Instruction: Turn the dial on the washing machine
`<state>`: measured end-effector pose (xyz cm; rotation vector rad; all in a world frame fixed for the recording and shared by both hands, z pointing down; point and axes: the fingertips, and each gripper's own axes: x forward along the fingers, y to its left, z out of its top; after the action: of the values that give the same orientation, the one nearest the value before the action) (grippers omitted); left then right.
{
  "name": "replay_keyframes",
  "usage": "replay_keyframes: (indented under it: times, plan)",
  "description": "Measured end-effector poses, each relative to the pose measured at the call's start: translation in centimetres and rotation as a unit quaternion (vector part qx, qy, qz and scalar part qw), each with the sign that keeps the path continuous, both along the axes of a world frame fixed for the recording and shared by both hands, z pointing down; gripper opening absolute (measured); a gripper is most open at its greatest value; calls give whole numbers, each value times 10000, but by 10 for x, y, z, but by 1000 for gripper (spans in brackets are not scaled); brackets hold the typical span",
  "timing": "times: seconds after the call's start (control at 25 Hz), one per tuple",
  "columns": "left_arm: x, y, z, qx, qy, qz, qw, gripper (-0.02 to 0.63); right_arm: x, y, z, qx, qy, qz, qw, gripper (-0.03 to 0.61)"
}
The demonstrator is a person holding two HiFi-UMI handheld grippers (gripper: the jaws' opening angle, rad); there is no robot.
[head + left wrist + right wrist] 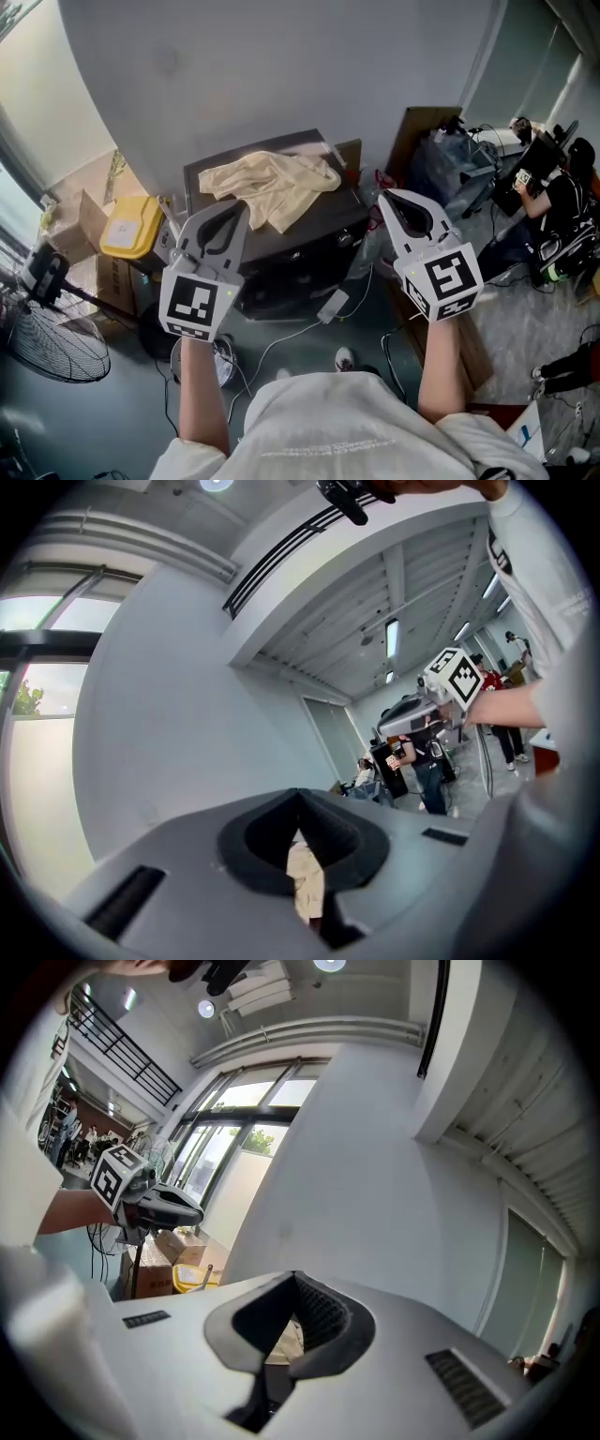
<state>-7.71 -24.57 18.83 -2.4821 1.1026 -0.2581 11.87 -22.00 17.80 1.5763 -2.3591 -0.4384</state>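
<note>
Jaws pressed together on nothing, left hand-held gripper [236, 210] and right hand-held gripper [386, 198] hang near the dark washing machine [286, 255], a cream cloth [272, 184] lying on its top.

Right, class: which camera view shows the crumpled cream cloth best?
The head view: the crumpled cream cloth lies whole atop the dark machine. Both gripper views show only a cream sliver of it between the jaws.

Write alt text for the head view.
Seen from above, a person holds the left gripper and right gripper, both shut and empty, before a dark washing machine with a cream cloth draped on top. A yellow container and a fan stand at the left.
</note>
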Motion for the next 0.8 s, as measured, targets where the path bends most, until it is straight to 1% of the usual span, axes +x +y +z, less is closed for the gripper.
replay_keyframes:
  times: [0.24, 0.44, 0.56, 0.8]
  plan:
    - [2, 0, 3, -206, 137, -26, 9997, 17, 1, -4, 12, -175, 26, 30, 9998, 14]
    - [5, -2, 9, -241, 108, 16, 9996, 15, 3, -4, 19, -251, -57, 5, 9997, 14]
    - [9, -2, 13, -129, -7, 112, 9999, 17, 4, -5, 21, -272, -90, -7, 9996, 14]
    - [11, -6, 19, -318, 78, 26, 9995, 15, 8, -11, 28, -318, -97, 16, 9994, 14]
